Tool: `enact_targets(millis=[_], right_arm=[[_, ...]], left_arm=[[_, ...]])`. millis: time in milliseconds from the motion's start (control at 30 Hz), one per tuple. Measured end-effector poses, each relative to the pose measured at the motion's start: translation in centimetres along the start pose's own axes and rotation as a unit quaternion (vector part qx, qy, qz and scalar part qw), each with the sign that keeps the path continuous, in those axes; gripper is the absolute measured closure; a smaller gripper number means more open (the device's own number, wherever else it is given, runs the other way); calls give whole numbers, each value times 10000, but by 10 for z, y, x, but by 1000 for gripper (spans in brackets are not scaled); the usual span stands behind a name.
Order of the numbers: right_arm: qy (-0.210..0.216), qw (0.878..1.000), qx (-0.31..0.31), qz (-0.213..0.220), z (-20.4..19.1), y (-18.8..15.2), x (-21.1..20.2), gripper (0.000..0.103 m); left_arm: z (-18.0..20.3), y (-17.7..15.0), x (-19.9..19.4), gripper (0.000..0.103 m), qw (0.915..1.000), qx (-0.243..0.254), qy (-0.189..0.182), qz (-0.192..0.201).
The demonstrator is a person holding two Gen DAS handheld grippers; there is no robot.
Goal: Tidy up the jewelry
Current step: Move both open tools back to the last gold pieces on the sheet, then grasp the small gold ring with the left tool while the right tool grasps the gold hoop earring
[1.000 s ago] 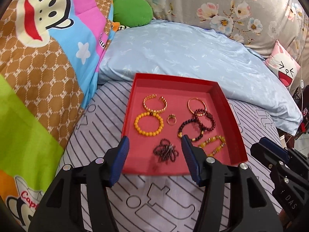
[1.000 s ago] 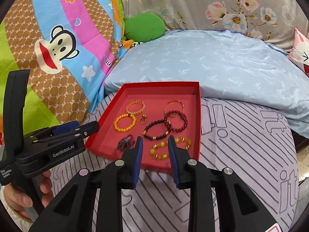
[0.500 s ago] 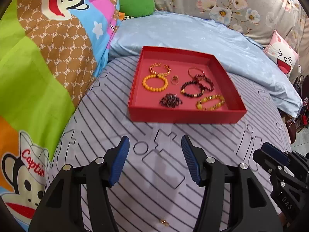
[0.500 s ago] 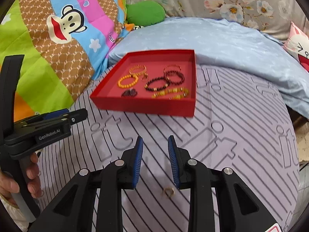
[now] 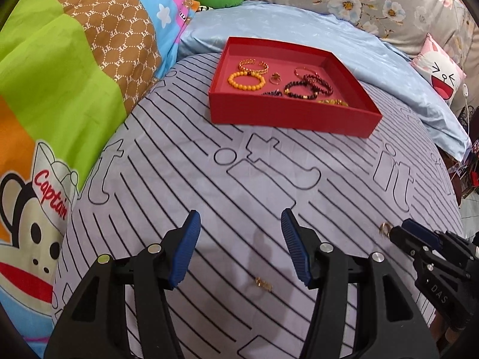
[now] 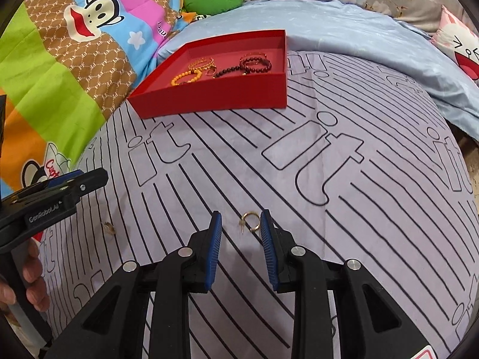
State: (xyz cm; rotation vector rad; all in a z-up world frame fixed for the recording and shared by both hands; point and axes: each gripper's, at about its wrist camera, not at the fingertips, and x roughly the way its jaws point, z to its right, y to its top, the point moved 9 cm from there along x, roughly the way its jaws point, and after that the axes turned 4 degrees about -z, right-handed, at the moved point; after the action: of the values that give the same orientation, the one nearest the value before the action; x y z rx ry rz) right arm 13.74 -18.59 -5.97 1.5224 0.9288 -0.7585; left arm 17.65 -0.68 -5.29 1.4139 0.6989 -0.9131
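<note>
Over on the left, the left tool (image 5: 238, 248) hangs above the striped bed sheet (image 5: 269, 179) with its jaws standing wide apart and nothing between them; a small gold earring (image 5: 263, 283) lies on the sheet just below that gap, so it wants to drop straight down and straddle the piece before squeezing. Moving right, the right tool (image 6: 241, 249) has its jaws apart too, narrower, and a gold hoop ring (image 6: 250, 221) sits on the sheet just ahead of the tips, nearly framed. Best play here, I'd say: ease forward and down, pinch the hoop across its band, not the soft fabric. The red tray (image 6: 215, 101), up the bed, already holds bracelets and waits for both.
</note>
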Motion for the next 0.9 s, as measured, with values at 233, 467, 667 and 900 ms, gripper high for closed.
enact_targets(millis=[233, 467, 667, 900], right_arm=[[-31, 10000, 55, -55, 2, -6, 8, 77], [-90, 9999, 75, -74, 6, -6, 16, 77], [-251, 9997, -51, -10, 2, -3, 19, 77], [-451, 9987, -207, 93, 2, 1, 23, 86]], left_arm=[[-1, -22, -2, 50, 9999, -28, -52, -112], [-5, -35, 1, 50, 9997, -91, -55, -228], [-4, -43, 3, 50, 9995, -91, -75, -301], [-3, -51, 5, 49, 9992, -65, -103, -374]])
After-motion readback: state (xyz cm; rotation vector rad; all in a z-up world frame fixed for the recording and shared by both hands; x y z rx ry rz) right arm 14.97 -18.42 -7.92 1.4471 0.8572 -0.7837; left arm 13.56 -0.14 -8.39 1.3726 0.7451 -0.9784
